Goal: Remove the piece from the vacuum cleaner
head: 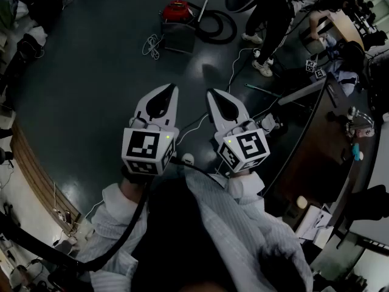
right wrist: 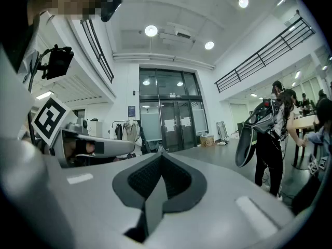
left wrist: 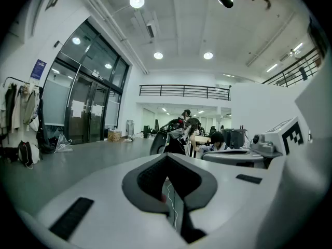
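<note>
Floor (head: pixel 91 72): we look down on a wide dark floor that carries everything below.
Tabletop (head: pixel 316 139): a dark, curved one runs along the right side (the things on it are too small for us to tell).
Vacuum cleaner (head: pixel 176 14): red-topped, it stands on the floor at the far end of the head view, well apart from both our grippers. We cannot tell which piece comes off.
Hose (head: pixel 217 26): black, coiled on the floor just to the right of the vacuum cleaner.
Left gripper (head: pixel 171 89): we hold it out over bare floor. Its fingers (left wrist: pixel 155 178) are pressed together with nothing between them.
Right gripper (head: pixel 211 93): it is just beside the left one, its fingers (right wrist: pixel 155 185) likewise closed and empty.
Cable (head: pixel 152 44): white, a loose tangle on the floor just left of the vacuum cleaner.
</note>
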The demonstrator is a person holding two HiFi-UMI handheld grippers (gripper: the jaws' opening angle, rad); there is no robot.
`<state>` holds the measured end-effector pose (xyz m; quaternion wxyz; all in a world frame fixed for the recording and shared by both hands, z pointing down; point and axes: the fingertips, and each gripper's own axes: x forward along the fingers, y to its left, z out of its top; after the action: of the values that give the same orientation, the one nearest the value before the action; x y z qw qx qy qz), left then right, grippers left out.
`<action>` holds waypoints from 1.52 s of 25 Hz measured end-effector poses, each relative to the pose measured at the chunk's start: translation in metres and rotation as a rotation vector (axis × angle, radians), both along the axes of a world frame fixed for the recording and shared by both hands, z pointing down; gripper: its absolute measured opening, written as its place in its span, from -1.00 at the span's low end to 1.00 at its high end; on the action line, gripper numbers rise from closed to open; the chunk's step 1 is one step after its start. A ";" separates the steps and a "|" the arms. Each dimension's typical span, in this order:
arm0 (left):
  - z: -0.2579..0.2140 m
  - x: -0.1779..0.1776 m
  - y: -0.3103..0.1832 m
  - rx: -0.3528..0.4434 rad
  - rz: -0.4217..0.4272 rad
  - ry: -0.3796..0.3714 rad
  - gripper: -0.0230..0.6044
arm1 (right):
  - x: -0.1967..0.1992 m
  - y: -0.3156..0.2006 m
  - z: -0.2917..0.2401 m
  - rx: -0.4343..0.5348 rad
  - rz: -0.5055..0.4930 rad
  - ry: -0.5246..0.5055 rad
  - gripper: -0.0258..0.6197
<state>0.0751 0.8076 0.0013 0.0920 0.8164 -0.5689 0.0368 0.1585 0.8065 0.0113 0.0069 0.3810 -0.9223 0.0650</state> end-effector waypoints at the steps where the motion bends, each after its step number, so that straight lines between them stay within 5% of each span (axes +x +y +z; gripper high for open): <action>1: 0.000 0.000 -0.001 0.001 0.000 -0.001 -0.92 | 0.000 -0.001 0.001 0.000 0.000 -0.001 -0.92; 24: 0.031 0.000 -0.069 -0.041 -0.038 -0.012 -0.92 | 0.009 -0.058 0.040 -0.082 -0.014 -0.022 -0.92; 29: 0.047 -0.019 -0.130 -0.051 -0.043 -0.027 -0.92 | -0.006 -0.120 0.057 -0.104 -0.017 -0.008 -0.92; 38: 0.055 -0.084 -0.332 -0.064 0.029 -0.105 -0.92 | -0.071 -0.324 0.079 -0.156 0.007 0.034 -0.92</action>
<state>-0.0087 0.4754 0.0559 0.0873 0.8181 -0.5597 0.0991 0.0874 0.4827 0.0905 0.0519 0.3836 -0.9128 0.1303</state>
